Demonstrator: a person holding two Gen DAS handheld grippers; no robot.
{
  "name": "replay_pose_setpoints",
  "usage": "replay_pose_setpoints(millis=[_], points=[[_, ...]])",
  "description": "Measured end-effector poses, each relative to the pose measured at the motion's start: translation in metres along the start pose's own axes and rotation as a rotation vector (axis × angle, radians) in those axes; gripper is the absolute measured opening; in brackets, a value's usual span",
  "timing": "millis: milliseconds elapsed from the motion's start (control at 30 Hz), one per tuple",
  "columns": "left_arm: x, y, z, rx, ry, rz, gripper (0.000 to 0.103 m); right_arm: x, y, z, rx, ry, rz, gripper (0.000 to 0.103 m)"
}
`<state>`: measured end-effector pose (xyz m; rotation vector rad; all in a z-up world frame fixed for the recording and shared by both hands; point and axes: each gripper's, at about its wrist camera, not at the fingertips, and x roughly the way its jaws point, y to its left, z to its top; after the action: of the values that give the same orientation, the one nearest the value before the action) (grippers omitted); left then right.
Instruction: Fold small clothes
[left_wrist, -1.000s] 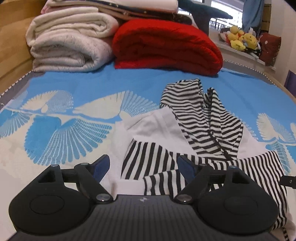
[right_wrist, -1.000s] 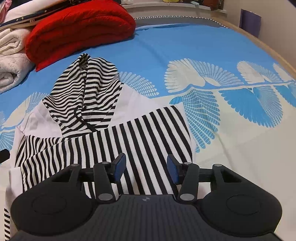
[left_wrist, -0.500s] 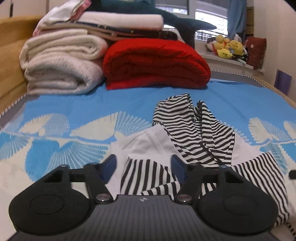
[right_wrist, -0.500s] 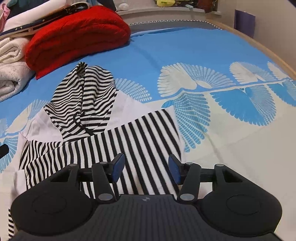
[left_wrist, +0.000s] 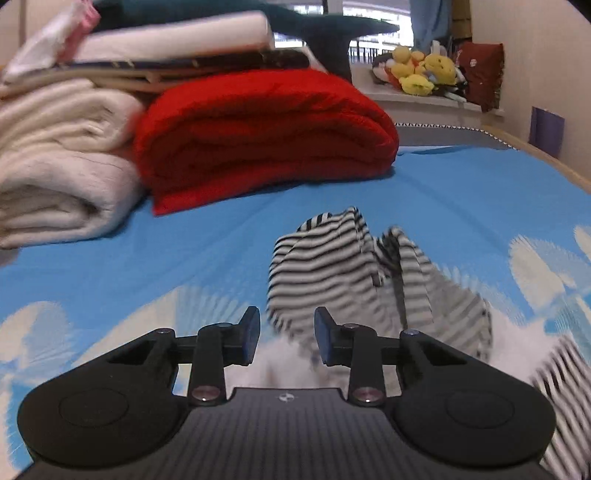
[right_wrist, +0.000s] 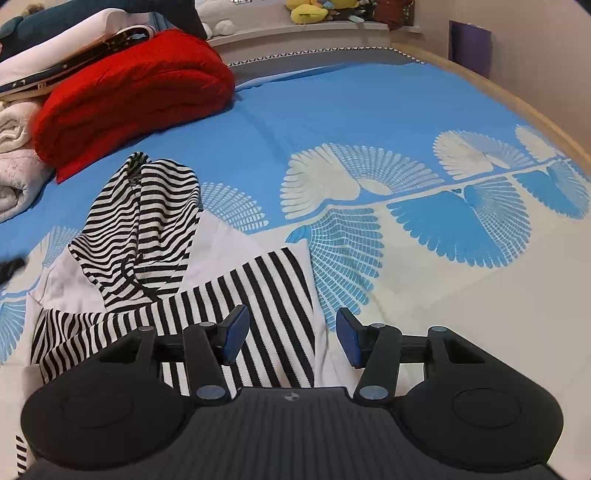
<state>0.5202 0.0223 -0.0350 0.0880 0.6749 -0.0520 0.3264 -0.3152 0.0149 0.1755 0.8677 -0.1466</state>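
Note:
A small black-and-white striped hoodie with white body panels lies on the blue patterned bed cover; it shows in the right wrist view (right_wrist: 147, 236) and, blurred, in the left wrist view (left_wrist: 354, 280). Its hood points toward the far side and a striped sleeve (right_wrist: 269, 314) is folded across the front. My left gripper (left_wrist: 286, 338) is open and empty, low over the hoodie's near left edge. My right gripper (right_wrist: 291, 338) is open and empty above the right end of the folded sleeve.
A folded red blanket (left_wrist: 258, 136) and cream blankets (left_wrist: 55, 173) are stacked at the far left of the bed. Plush toys (left_wrist: 424, 74) sit on a ledge behind. The bed's wooden edge (right_wrist: 517, 103) runs along the right.
My left gripper has tilted up, moved toward the hood, and its jaws have narrowed somewhat. My right gripper has shifted right along the sleeve and stays open.

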Motion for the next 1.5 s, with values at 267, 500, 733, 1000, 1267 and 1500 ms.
replay_pose_setpoints(millis=[267,500,733,1000,1267,1500], points=[[0.14,0.016,0.073,-0.138,0.083,0.012,0.037,0.012,-0.005,0.002,0.012,0.028,-0.003,0.053],[0.215,0.023,0.091,-0.278,0.188,0.023,0.072,0.025,-0.005,0.003,0.009,0.058,-0.007,0.051],[0.236,-0.004,0.081,-0.138,0.258,-0.005,0.003,0.029,0.0,0.0,-0.015,0.075,-0.007,0.051],[0.123,-0.018,0.087,0.053,0.049,-0.103,0.003,0.018,-0.005,0.002,0.005,0.063,0.017,0.045],[-0.125,-0.024,-0.025,0.208,-0.071,-0.424,0.002,-0.002,-0.023,0.009,0.12,0.022,0.056,0.023],[-0.206,-0.001,-0.136,0.129,0.198,-0.473,0.007,-0.018,-0.033,0.008,0.215,-0.022,0.084,0.024]])
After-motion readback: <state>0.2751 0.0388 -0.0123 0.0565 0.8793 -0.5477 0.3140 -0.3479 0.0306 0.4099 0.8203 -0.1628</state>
